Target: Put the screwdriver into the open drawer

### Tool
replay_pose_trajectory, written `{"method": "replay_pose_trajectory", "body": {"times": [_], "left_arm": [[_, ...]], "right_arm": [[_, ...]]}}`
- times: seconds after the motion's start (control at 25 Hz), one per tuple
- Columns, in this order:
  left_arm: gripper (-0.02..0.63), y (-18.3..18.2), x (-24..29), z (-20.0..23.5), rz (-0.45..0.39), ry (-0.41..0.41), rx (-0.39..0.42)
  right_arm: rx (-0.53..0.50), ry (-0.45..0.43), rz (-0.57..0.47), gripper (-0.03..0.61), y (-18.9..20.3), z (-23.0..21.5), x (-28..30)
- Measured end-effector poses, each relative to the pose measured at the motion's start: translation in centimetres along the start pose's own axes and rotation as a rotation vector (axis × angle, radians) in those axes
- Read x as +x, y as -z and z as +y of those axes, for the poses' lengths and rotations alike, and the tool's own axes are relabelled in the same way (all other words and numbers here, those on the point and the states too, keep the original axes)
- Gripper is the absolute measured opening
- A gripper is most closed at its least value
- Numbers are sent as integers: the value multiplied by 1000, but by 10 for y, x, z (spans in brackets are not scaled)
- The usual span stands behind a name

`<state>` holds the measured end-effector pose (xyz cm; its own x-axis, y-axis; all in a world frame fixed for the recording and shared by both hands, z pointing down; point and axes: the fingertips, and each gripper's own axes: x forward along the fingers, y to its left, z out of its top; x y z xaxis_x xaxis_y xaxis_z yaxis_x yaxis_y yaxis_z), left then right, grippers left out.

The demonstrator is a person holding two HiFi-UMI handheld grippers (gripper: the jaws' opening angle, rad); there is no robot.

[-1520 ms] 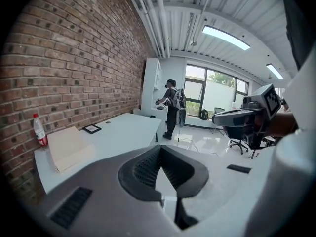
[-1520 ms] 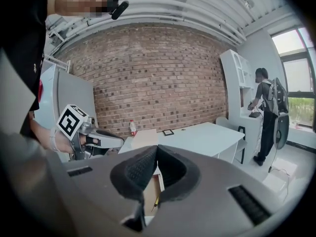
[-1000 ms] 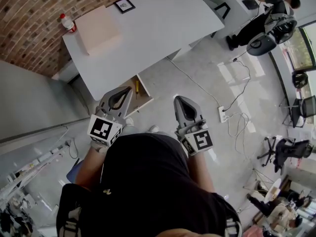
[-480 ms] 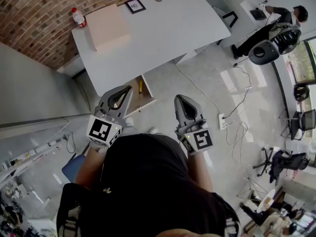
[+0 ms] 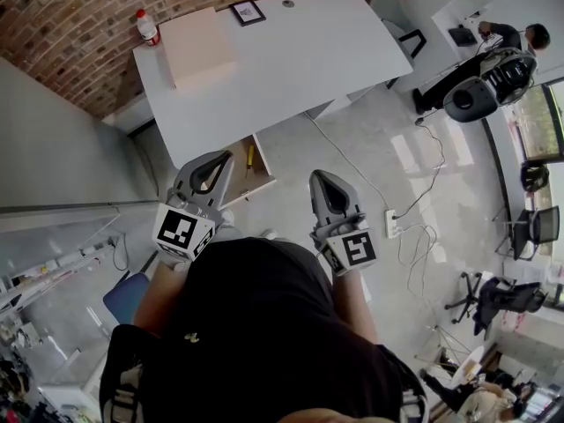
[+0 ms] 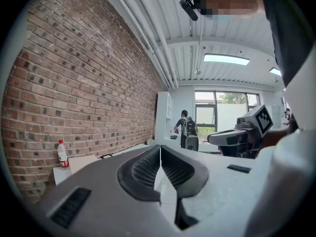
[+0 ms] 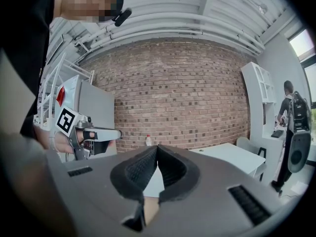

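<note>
We see the white worktop [image 5: 291, 55] with the open drawer [image 5: 262, 177] pulled out below its near edge. Our left tongs [image 5: 227, 159] and right tongs [image 5: 317, 177] are each pressed together, pinching nothing. The yellow-handled screwdriver [image 5: 249, 155] lies inside the drawer.

Yellow screwdriver [image 5: 249, 155] flat inside the open, wood-bottomed drawer [image 5: 257, 174], near its right wall.

Brick wall [image 5: 62, 11], white table [image 5: 300, 51]
</note>
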<state>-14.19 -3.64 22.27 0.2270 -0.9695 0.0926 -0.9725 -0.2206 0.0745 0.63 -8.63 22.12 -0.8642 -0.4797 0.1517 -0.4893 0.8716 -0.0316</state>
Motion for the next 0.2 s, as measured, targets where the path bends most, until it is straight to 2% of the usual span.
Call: {"method": "replay_pose_trajectory", "body": {"times": [0.2], "left_arm": [[5,-3,-3,-3,-9,3,-8]], "right_arm": [[-4,-3,10,11,2,3,0]]}}
